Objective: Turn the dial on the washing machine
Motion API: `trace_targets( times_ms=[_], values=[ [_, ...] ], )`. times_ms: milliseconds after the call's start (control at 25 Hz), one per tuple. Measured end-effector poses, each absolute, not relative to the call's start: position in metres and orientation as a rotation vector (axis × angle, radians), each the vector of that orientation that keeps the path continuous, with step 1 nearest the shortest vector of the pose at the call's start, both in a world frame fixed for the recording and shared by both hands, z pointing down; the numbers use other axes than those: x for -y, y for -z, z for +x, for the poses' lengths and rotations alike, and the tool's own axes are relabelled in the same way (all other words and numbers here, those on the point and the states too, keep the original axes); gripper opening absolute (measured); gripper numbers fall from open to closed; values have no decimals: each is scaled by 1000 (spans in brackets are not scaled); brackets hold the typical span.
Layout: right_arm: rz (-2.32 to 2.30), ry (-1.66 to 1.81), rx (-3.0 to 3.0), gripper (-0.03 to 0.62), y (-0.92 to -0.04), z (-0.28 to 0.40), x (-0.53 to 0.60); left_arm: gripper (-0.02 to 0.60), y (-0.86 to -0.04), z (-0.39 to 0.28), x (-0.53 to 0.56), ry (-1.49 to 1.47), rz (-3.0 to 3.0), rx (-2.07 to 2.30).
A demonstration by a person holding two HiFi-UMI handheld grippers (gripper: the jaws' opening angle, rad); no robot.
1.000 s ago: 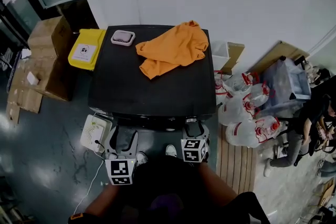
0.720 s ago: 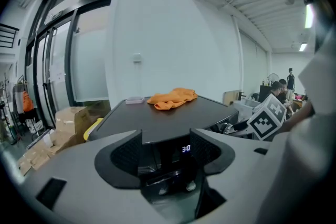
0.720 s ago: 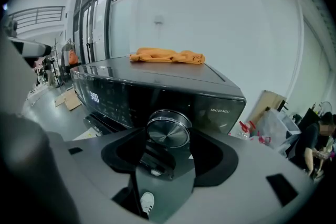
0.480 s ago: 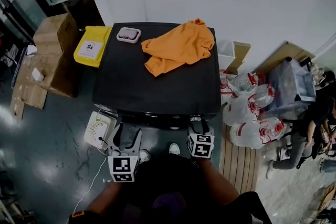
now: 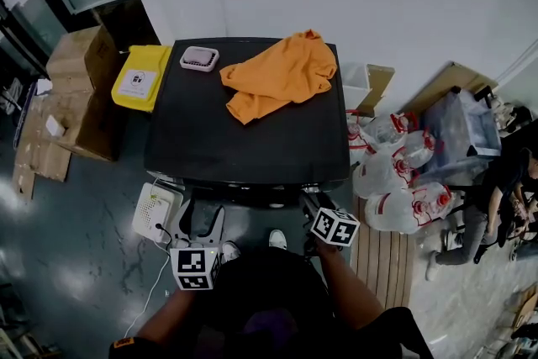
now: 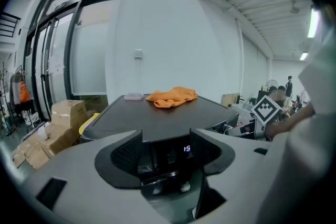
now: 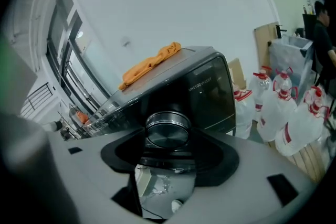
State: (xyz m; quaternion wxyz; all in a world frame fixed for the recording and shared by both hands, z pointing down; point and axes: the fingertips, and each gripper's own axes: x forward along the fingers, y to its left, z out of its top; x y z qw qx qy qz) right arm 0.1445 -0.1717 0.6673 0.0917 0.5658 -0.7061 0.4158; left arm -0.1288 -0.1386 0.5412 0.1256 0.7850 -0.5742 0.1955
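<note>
One dial point(image 7: 168, 127) sits clamped in right tongs point(image 7: 167, 139); label point(image 7: 205, 83) perhaps "MH100VH3WT".

Black washing machine point(image 5: 244, 139), silver dial point(image 7: 167, 129), orange cloth point(image 5: 277, 76), yellow bin point(image 5: 139, 78), brown cardboard boxes point(image 5: 80, 55)

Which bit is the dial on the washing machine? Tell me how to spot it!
Find the big black washing machine with the orange cloth on top. On its dark front sits the dial, gripped between the jaws of the right gripper. It is the only round, shiny silver knob there.
</note>
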Motion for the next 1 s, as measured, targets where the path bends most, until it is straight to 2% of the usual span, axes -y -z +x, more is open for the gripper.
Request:
trace_targets(
  times_ms=[280,400,760,1000],
  values=[
    [1601,-530,1898,285,-655,137,165,270,-546,-132,142,-583,2261,1683],
    [1564,-382,1853,284,-650,131,165,270,-545,-134,141,-584,2263,1683],
    [1609,-439,1837,276,-655,133,172,270,-547,-144,138,-597,2233,1691],
    [1675,-686,1971,275,-659,139,170,270,-547,-147,138,-569,2220,1695]
  ],
)
